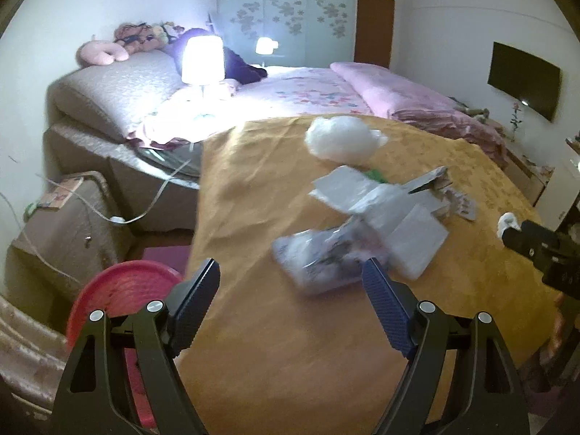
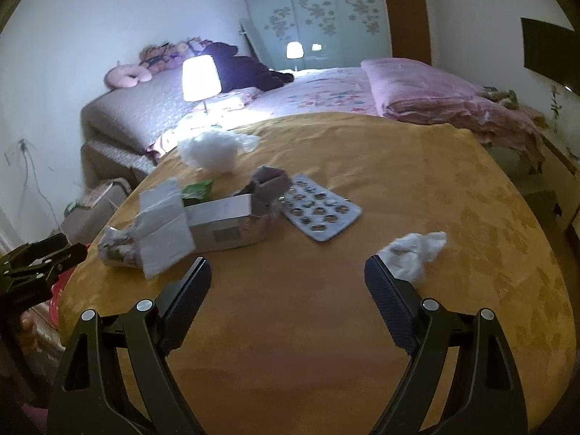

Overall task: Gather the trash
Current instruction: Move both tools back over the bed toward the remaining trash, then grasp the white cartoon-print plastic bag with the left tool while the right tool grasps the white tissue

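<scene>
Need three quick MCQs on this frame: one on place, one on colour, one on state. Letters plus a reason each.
1. Where does the crumpled tissue lie?
A. by the right gripper's right finger
B. on the pink bed
C. inside the box

2. What colour is the tablecloth?
A. blue
B. mustard yellow
C. white

3. How does the bedside lamp stand?
A. lit
B. dark
C. tipped over

Answers:
1 A: the tissue sits on the cloth right beside that finger.
2 B: the cloth is mustard yellow in both views.
3 A: the shade glows and lights the bedding.

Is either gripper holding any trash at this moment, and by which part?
Nothing is held. The left gripper and the right gripper are both open above the yellow cloth.
</scene>
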Tool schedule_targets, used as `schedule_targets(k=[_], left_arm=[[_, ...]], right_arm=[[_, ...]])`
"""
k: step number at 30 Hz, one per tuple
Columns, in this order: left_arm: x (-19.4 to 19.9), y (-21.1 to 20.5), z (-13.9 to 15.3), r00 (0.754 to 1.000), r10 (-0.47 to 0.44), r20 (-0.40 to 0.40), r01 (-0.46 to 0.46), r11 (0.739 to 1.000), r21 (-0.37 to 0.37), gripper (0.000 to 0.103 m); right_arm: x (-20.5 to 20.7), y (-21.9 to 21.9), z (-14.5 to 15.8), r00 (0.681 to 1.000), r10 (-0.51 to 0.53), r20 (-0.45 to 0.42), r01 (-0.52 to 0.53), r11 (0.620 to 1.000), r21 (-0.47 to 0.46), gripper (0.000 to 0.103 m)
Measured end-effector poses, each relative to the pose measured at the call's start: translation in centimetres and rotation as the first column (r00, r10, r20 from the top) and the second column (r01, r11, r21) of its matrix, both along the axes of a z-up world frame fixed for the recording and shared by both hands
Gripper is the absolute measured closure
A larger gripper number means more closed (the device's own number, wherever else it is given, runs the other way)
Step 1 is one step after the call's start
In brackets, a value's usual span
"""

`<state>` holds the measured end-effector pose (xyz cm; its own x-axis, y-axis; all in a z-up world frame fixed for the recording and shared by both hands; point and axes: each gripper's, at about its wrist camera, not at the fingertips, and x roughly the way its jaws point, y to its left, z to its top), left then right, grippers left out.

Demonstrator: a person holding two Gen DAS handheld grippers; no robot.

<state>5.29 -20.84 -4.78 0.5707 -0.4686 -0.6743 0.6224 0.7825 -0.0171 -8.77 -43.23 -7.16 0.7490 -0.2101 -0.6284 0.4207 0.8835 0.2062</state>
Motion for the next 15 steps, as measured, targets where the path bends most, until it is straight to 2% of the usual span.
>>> schedule_targets(k=[10, 15], left_arm=[[0.7, -4.9, -1.6, 0.998, -0.049, -0.045, 0.051, 0.998, 0.04, 0.025], [1.0, -5.5, -2.1, 0.997, -0.049, -0.053, 0.052, 0.998, 0.046, 0.025]], right_arm=[[-1.8, -2.5, -0.6, 0.998, -0.062, 0.018, 0.061, 0.997, 0.041, 0.019], [-2.1, -3.3, -0.9, 0.997, -0.077, 0.02, 0.076, 0.996, 0.057, 0.019]])
